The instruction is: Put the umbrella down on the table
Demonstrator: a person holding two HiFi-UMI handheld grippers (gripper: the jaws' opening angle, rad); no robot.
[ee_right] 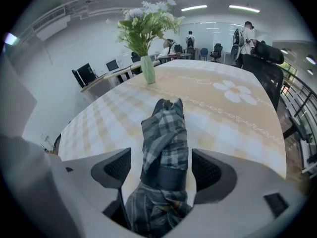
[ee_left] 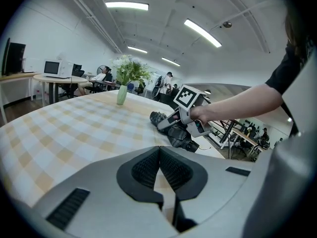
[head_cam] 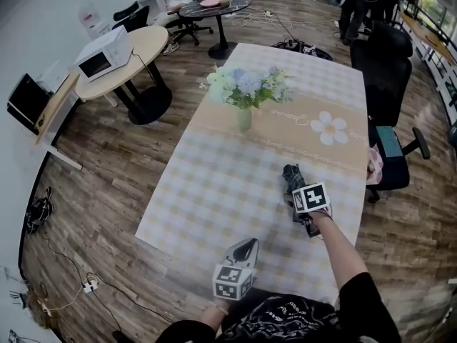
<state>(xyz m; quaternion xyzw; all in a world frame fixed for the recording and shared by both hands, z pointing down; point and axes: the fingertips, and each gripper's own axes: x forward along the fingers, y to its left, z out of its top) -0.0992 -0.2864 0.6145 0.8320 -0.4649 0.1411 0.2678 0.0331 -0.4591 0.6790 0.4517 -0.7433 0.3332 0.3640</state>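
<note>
The umbrella [head_cam: 290, 176] was already down on the bench [head_cam: 207, 191]. It was folded up, dark and checked. It lay flat on the checked cloth [head_cam: 214, 163], near the right edge of the bench. The vase of flowers [head_cam: 244, 113] stood well apart from it, out in the middle of the bench.

The right hand-held gripper [head_cam: 295, 191] was right over the umbrella, pointing down at it. In the right gripper view its jaws stood wide. One jaw was on each side of the umbrella, and a little gap showed between each pad and the umbrella. So the umbrella was between the jaws, but nothing was squeezing it. The bench was holding it up.

The left hand-held gripper [head_cam: 245, 245] was by the near edge of the bench, well apart from the umbrella. Its jaws were pressed together and had nothing in them. It did not seem to have a job here.

The big part of the task looked done, because the umbrella was resting on the bench. What looked left was small: the right hand-held gripper had to come up and away. The soft folds sat close to the jaws, so a jaw could catch one and drag the umbrella along.
</note>
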